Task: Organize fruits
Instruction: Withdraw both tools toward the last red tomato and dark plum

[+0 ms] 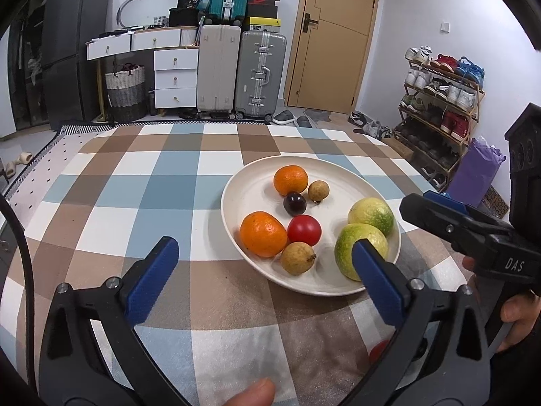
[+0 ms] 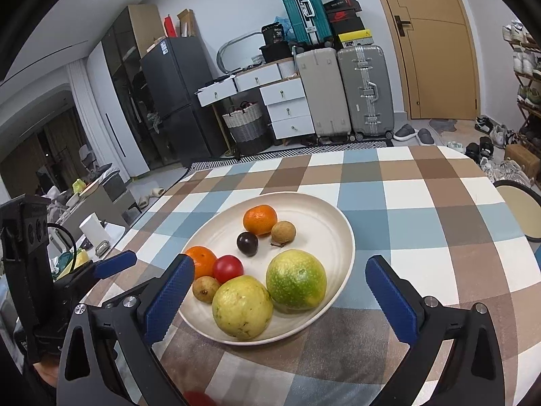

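Stray fruit: something small and red (image 1: 378, 352) lies on the checked tablecloth (image 1: 162, 189), nearest of all, behind the left gripper's right finger; too blurred to name.
Left gripper (image 1: 265, 253): jaws spread wide, empty, hovering at the near rim of the white plate (image 1: 233, 186).
Right gripper (image 2: 280, 275): jaws spread wide, empty, framing the two green-yellow fruits.
Nearest in plate: yellowish round fruit (image 2: 242, 308) and greener one (image 2: 296, 279), touching, side by side.
Behind them: small brown fruit (image 2: 206, 289), red tomato (image 2: 228, 268), orange mandarin (image 2: 202, 261), clustered.
Farthest: dark plum (image 2: 247, 243), second mandarin (image 2: 260, 219), longan (image 2: 283, 231).
Key relation: red stray sits below and behind both grippers; the left appears closer.
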`<state>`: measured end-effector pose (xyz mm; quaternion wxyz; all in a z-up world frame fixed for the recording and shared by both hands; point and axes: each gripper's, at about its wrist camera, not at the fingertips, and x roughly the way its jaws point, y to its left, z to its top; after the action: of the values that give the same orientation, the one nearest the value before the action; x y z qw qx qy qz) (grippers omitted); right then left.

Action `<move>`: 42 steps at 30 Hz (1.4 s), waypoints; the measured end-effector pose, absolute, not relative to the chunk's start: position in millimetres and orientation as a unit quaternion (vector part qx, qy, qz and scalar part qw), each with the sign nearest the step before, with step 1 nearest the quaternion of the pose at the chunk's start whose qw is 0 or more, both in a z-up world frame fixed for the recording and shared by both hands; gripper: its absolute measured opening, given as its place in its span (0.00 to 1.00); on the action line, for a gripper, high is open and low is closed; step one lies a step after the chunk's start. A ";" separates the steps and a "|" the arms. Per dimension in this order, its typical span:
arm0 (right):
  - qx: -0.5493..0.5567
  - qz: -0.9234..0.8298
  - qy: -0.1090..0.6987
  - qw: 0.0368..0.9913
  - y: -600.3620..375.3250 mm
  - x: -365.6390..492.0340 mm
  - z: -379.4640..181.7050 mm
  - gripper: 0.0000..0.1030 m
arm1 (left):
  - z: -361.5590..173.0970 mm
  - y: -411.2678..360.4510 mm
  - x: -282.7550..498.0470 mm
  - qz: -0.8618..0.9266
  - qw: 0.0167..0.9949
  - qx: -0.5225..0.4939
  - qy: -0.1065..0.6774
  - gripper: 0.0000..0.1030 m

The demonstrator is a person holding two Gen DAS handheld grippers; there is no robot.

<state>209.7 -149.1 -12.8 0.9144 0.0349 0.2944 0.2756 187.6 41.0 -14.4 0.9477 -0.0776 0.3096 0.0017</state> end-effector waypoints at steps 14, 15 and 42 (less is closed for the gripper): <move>0.013 0.276 0.306 0.911 -166.9 176.1 -21.4 1.00 | -13.7 24.6 150.5 -0.017 0.946 -0.072 0.315 0.99; 0.013 0.275 0.311 0.909 -167.3 174.6 -22.1 1.00 | -14.4 22.3 145.9 -0.019 0.945 -0.071 0.318 0.99; -0.099 0.232 0.430 0.867 -161.2 106.6 -57.7 1.00 | -12.1 6.8 71.2 -0.005 0.930 -0.078 0.360 0.99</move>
<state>106.6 -161.2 -57.7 0.8669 -0.0990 0.4300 0.2318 71.2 6.8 -12.1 0.9297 -0.0785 0.3599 -0.0050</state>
